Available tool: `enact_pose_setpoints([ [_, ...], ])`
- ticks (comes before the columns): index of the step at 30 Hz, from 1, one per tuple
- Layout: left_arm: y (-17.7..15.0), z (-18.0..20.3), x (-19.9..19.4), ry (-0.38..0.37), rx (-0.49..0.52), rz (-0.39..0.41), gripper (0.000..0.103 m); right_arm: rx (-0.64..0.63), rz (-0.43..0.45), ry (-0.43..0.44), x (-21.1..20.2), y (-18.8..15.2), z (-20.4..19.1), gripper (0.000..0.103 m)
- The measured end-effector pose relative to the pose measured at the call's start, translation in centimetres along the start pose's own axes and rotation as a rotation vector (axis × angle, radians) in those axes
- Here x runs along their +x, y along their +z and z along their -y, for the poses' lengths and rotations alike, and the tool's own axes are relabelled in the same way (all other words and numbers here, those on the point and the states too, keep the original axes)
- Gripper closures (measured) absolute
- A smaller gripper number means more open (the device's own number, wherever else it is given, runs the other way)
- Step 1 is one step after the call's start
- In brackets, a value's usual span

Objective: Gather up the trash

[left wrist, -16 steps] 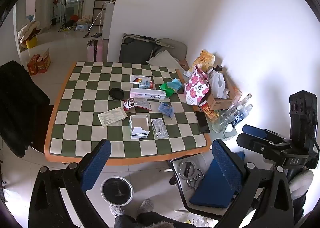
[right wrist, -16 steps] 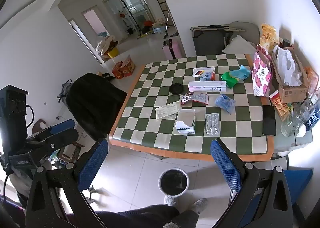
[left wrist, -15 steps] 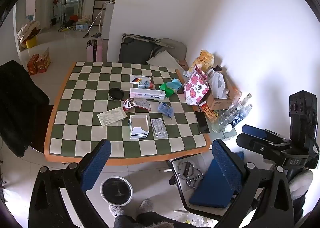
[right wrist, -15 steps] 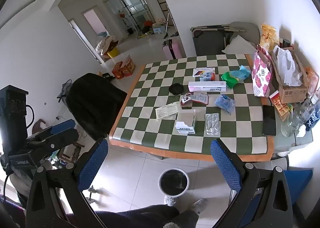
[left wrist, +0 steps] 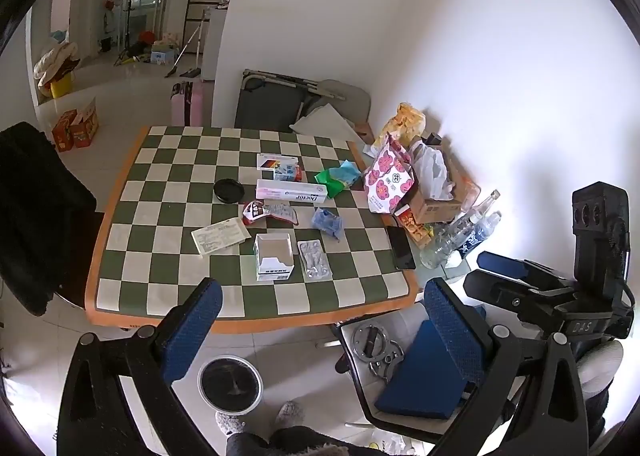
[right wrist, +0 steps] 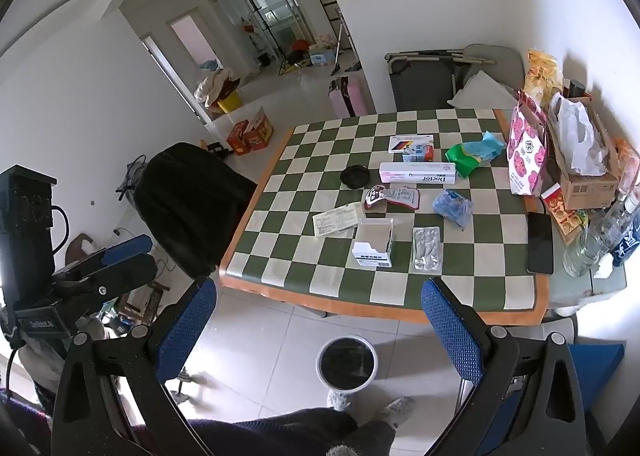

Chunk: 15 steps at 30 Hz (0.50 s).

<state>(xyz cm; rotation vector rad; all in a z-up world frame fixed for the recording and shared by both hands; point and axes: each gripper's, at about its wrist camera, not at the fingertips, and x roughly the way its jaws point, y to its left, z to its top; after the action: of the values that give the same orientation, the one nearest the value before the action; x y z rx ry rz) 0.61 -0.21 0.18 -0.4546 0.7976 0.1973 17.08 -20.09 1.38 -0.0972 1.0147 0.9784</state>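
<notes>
Jaws wide above littered table [left wrist: 120,192]

I count one open white carton [left wrist: 273,261], one blister pack [left wrist: 315,259], one paper slip [left wrist: 220,235], one long toothpaste box [left wrist: 291,191], one black lid [left wrist: 228,190], one bin [left wrist: 230,384], two bottles [left wrist: 478,222].

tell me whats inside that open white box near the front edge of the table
The open white box shows only bare cardboard walls and floor; nothing is visible inside. It lies beside the blister pack. The corner beneath its front flap is hidden.
</notes>
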Motion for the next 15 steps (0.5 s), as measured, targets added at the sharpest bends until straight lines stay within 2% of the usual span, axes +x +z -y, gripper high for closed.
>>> enact_pose_setpoints([
  [13,2.3,1.6,0.8,0.007,-0.005,-0.004,0.000,-0.001,-0.002,0.003,-0.5,0.1,0.3,0.000],
  [15,1.9,1.0,-0.9,0.002,-0.010,0.011,0.000,-0.001,0.000,0.003,-0.1,0.1,-0.2,0.000],
])
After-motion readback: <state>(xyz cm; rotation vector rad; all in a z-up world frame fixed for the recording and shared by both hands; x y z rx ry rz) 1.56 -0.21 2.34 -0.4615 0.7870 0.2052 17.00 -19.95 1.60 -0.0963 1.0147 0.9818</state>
